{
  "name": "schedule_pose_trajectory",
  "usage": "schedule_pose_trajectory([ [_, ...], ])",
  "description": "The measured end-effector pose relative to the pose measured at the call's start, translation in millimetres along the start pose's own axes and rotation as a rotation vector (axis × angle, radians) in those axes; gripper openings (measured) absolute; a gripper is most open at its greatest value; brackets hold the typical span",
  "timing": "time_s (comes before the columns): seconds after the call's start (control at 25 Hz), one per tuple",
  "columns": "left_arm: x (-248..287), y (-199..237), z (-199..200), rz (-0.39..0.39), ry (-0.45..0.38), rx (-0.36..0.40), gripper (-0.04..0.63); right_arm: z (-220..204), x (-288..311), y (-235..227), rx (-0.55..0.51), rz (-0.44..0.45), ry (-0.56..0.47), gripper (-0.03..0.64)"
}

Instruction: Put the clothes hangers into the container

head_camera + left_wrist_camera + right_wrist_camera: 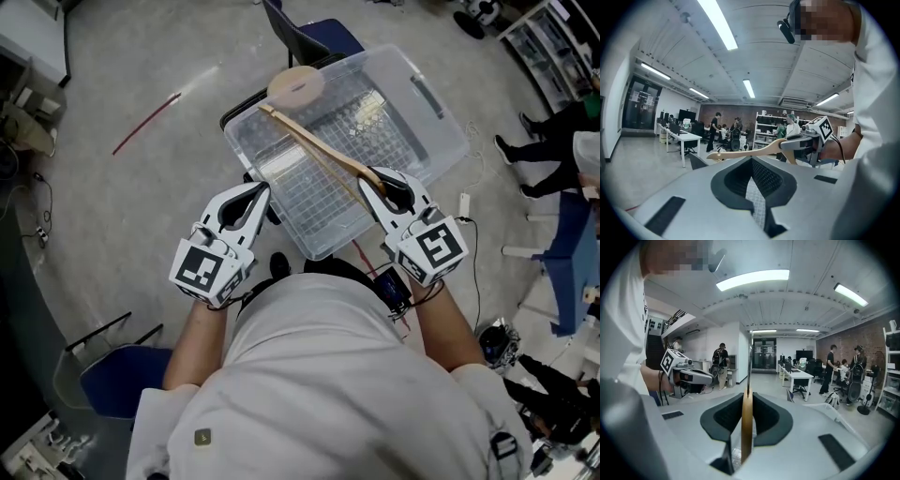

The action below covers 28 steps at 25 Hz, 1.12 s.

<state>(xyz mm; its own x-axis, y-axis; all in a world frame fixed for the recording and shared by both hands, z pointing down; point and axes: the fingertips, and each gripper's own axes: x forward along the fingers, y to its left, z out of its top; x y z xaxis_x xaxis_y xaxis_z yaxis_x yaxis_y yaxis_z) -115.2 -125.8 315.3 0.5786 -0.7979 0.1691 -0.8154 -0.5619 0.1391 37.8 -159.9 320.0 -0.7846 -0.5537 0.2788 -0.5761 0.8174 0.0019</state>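
Right claw (378, 185) clenched on the pale wooden clothes hanger (317, 150), clear plastic container (452, 122) just ahead. That thin pinch could swivel, snagging the rim. Left claw (257, 194) closed, empty.

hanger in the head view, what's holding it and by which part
The right gripper has its jaws shut on the wooden hanger near one end; the left gripper holds nothing.

Tally: one wooden hanger (309, 141). One clear container (448, 131). Two grippers, my left gripper (258, 194) and my right gripper (375, 180). Two chairs: a blue chair (333, 36) past the container's far edge, a second chair (117, 380) beside my left arm. One red stick (145, 124).
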Motion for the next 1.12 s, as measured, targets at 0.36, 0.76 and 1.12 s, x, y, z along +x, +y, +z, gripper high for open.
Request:
schedule_pose_trajectory([
  [0.36, 41.1, 12.1, -8.7, 0.081, 0.028, -0.022, 0.016, -9.4, 35.0, -54.1, -0.078, 0.131, 0.052, 0.067],
  [0.76, 76.9, 32.0, -23.6, 0.142, 0.072, -0.055, 0.016, -40.0, 82.8, -83.1, -0.139, 0.281, 0.138, 0.067],
  [1.12, 97.2, 40.7, -52.3, 0.191, 0.119, -0.097, 0.016, -103.9, 121.2, -95.4, -0.135, 0.392, 0.246, 0.067],
])
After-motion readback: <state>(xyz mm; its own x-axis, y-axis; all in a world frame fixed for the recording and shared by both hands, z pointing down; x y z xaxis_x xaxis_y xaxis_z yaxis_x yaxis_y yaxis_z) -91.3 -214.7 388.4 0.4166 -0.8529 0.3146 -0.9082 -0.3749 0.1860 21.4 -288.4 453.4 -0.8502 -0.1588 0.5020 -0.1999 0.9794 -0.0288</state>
